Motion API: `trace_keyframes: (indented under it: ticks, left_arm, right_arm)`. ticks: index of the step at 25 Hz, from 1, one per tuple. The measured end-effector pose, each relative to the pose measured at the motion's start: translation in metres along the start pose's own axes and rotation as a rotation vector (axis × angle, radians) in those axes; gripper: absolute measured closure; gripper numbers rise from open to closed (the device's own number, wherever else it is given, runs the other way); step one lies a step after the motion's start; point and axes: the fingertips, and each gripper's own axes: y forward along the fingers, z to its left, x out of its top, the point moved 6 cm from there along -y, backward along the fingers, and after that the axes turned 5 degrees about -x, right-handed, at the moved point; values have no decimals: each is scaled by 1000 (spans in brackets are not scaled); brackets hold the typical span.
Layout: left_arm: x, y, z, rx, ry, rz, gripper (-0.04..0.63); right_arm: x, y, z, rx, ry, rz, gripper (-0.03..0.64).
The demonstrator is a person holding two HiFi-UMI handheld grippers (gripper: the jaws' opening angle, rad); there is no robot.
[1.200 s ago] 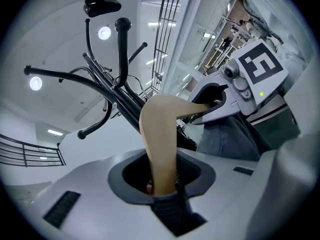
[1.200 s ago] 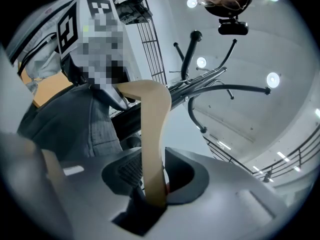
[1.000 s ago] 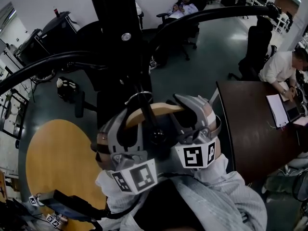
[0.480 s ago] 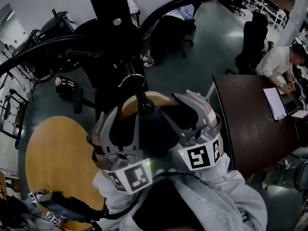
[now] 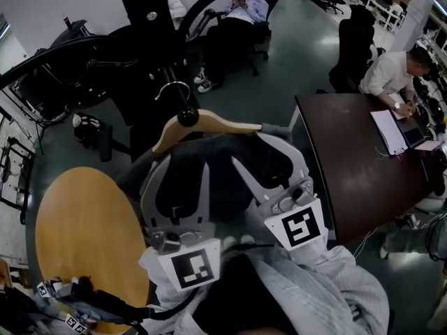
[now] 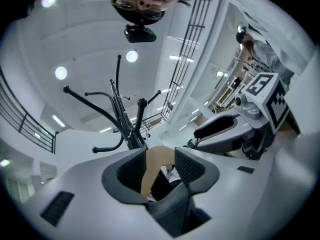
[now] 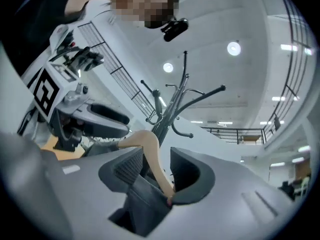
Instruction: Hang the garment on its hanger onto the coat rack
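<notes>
A wooden hanger (image 5: 209,123) with a metal hook (image 5: 172,88) carries a dark garment (image 5: 209,169) beside the black coat rack (image 5: 143,19). Its hook curls by a black rack knob (image 5: 187,116). My left gripper (image 5: 180,172) sits under the hanger's left half, its jaws opening. The wood (image 6: 154,165) stands between them with a gap at the right pad. My right gripper (image 5: 269,155) is under the right half, jaws apart. The wooden arm (image 7: 150,149) passes between them without being pressed. The rack's curved arms (image 6: 125,119) rise beyond both grippers.
A round wooden table (image 5: 84,236) lies at lower left. A dark desk (image 5: 356,180) stands on the right, with a person (image 5: 394,75) at papers and a laptop. Office chairs (image 5: 353,47) and a seated person (image 5: 244,9) are farther back.
Both grippers' jaws have spread wider and dropped back from the hanger. The hanger now shows whole above them, beside the rack knob.
</notes>
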Motion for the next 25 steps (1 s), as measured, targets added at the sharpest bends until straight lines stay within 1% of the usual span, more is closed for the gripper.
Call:
trace_keyframes:
  ticks: [2,3,4,6,7,8,10,12,15,17,21,25]
  left_arm:
    - [3,0,-12,-37,-89,-31,416]
    - [5,2,-17,-53,-132,-44,416]
    - [6,3,-21,-64,-175,-55,416]
    - [9,7,-30,-70,-263,-73,433]
    - [11,10,-36,-71,-306,-81,450]
    - [12,12,-42,-78,-345,-83,492]
    - [13,17,-55,-110,-406,-75,561]
    - [13,22,-67,-150,-434,-63,585]
    - [11,29,-80,-197,-430,-34,589]
    - [8,34,-83,-202,-444,-8,589]
    - [1,40,-87,-184,-468,33,591]
    - [0,45,-90,-204,-482,27,591]
  right_arm:
    - [2,-13,-2,-28,114,-7,450]
    - [4,-18,-4,-51,164,-14,461]
    - [5,-23,-8,-82,205,-20,486]
    - [5,-36,-19,-149,266,-23,559]
    - [4,-43,-24,-176,288,-18,588]
    - [3,-49,-29,-197,306,-9,605]
    - [-1,-60,-36,-224,321,18,614]
    - [-4,-67,-39,-238,308,46,615]
    - [-7,-70,-38,-244,275,86,615]
    - [-10,-69,-36,-242,270,111,615]
    - [-19,-67,-32,-236,275,154,615]
    - [-24,-65,-34,-228,284,163,615]
